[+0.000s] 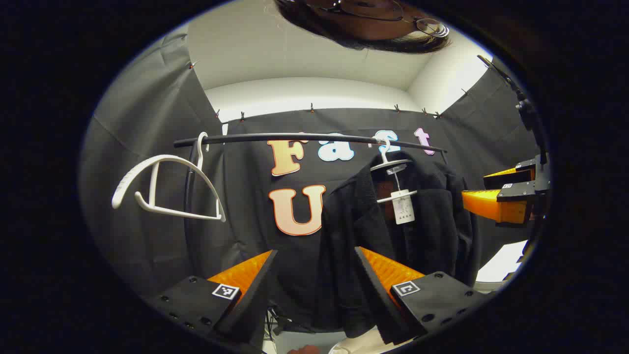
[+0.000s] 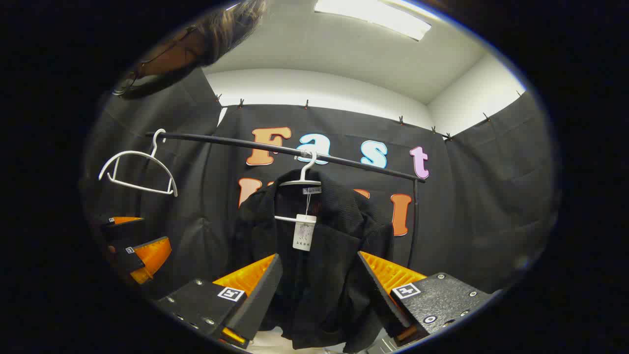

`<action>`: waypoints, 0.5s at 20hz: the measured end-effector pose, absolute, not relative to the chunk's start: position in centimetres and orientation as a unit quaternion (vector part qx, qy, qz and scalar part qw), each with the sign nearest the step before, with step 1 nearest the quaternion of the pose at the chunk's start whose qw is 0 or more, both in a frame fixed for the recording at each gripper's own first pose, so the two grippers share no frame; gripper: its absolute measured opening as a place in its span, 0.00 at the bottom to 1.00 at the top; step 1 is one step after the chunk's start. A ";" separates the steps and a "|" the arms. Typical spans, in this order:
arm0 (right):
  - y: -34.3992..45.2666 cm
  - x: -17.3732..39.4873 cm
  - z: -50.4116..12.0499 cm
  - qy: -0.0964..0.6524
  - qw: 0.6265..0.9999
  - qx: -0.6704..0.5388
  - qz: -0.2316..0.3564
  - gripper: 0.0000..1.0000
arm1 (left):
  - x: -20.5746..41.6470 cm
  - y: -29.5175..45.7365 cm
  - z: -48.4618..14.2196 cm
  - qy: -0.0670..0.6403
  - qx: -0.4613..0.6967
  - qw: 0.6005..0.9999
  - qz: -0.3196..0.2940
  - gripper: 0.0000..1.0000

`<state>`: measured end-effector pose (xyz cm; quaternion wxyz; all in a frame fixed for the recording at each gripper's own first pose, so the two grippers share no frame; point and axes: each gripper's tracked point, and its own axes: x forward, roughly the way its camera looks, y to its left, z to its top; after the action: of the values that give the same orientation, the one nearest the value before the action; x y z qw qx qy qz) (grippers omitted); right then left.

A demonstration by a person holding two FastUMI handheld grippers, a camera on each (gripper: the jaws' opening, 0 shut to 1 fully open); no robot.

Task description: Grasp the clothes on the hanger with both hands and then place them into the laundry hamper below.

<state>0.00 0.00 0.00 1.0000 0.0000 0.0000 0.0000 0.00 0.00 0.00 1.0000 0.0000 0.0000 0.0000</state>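
The black textured fabric jacket [image 2: 319, 265] hangs on a thin white plastic hanger [image 2: 300, 189] from the long black metal rail [image 2: 275, 147], in front of the black cloth wall. One black upright post [image 2: 415, 221] holds up the rail at its right end in the right gripper view. The lower hem of the jacket is cut off at the bottom of both views, so what stands below it I cannot make out.

The right gripper [image 2: 319, 290] has its two orange and black fingers spread wide apart, with the jacket seen between them but farther back; they hold nothing and touch nothing. The left gripper [image 1: 314, 285] is also wide open and empty, pointing at the left half of the jacket [image 1: 393, 231]. In the left gripper view the right gripper [image 1: 506, 196] shows at the right edge, partly cut off. In the right gripper view the left gripper [image 2: 137, 248] shows at the left edge, dark and hard to read.

There are two hangers: the one carrying the jacket, and a second wide white plastic hanger [image 1: 167, 189] that hangs bare near the left end of the rail [image 1: 304, 138]. One small white paper tag [image 2: 304, 232] hangs at the collar of the jacket.
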 end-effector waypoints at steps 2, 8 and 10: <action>-1.0 -0.2 0.0 -0.002 1.000 0.005 -0.004 0.93 | -0.4 -0.8 -0.1 0.008 -0.008 1.000 0.004 0.97; -3.3 -0.2 -1.1 0.005 1.000 0.006 0.009 0.93 | -0.4 -1.9 0.7 0.018 -0.027 0.999 0.041 0.97; -3.4 -0.3 -1.7 0.011 1.000 0.008 0.012 0.93 | -0.5 -1.8 0.6 0.024 -0.033 0.998 0.050 0.97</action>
<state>-0.30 -3.36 -1.75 0.9998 0.0081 0.0112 0.0124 -0.54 -1.77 0.62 0.9979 -0.0331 0.0242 0.0504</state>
